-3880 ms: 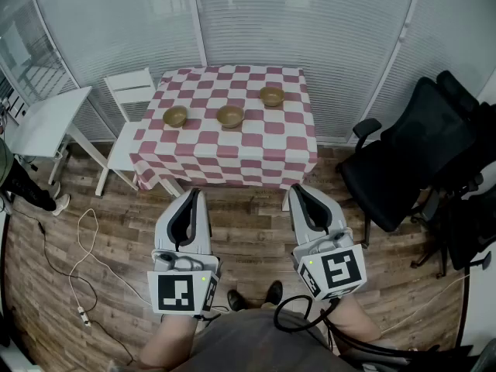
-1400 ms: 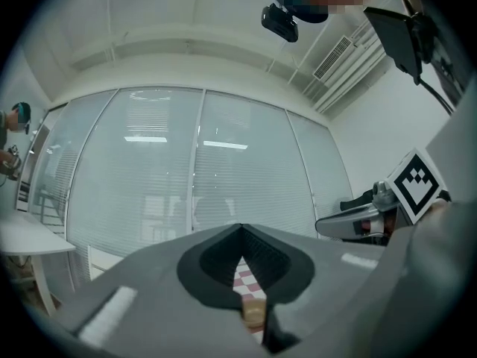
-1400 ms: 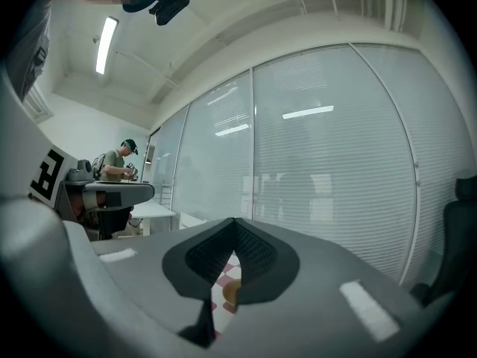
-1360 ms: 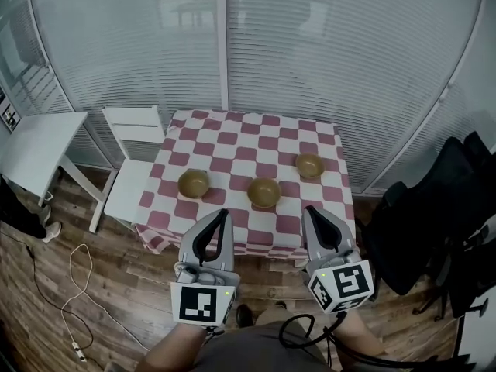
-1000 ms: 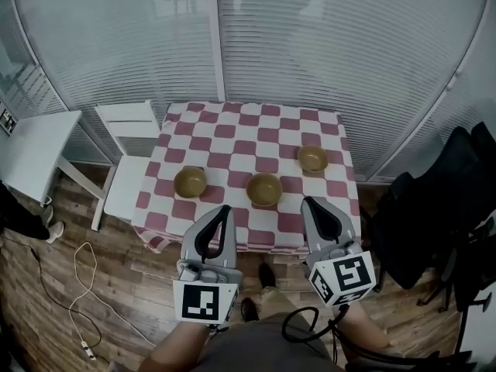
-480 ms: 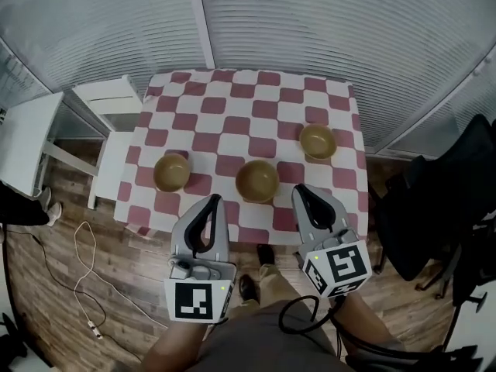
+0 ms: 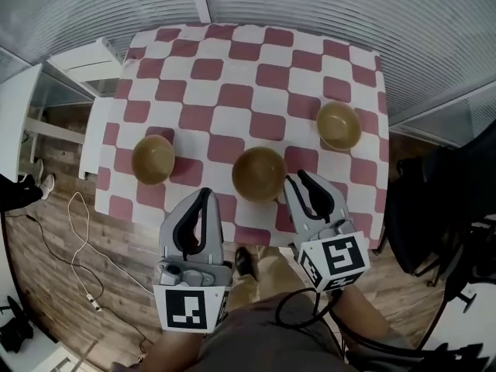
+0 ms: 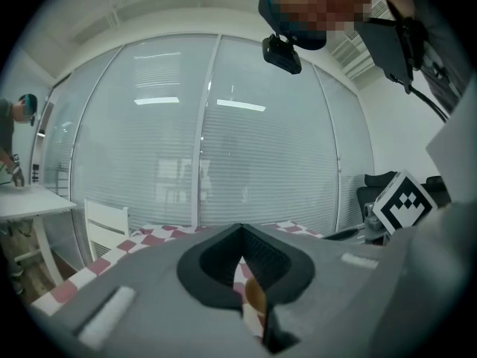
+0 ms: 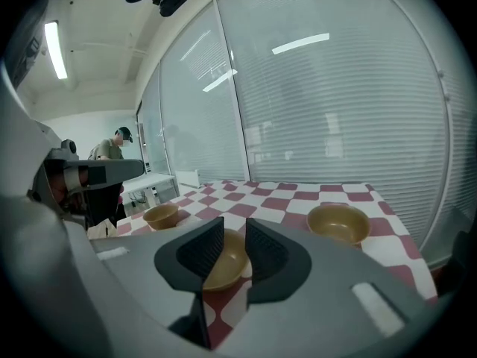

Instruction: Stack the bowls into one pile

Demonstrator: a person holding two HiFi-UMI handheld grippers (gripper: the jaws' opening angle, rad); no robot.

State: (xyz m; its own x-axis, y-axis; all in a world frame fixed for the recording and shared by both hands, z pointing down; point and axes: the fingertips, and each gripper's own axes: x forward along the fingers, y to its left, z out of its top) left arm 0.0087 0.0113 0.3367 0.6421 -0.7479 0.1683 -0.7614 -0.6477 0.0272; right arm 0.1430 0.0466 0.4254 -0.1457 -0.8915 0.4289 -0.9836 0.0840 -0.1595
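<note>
Three tan bowls stand apart on the red-and-white checked table (image 7: pixel 232 76): a left bowl (image 7: pixel 153 159), a middle bowl (image 7: pixel 259 173) and a right bowl (image 7: pixel 339 125). My right gripper (image 7: pixel 298 178) hovers at the middle bowl's right rim. Its jaws stand a narrow gap apart and hold nothing. In the right gripper view, the middle bowl (image 9: pixel 226 263) shows through the gap of the right gripper (image 9: pixel 235 230), with the right bowl (image 9: pixel 338 222) and left bowl (image 9: pixel 161 215) on either side. My left gripper (image 7: pixel 203 196) is shut and empty over the table's near edge, between the left and middle bowls. The left gripper (image 8: pixel 240 228) blocks most of its own view.
A white chair (image 7: pixel 85 60) and a white side table (image 7: pixel 15 115) stand left of the table. A black office chair (image 7: pixel 442 200) is at the right. A cable (image 7: pixel 77 231) lies on the wood floor. Glass walls with blinds are behind, and a person (image 9: pixel 112 151) stands beyond the table.
The person has walked up to the table, so the bowls now sit close under both grippers. The tips have passed from over the floor to over the table's near edge.
</note>
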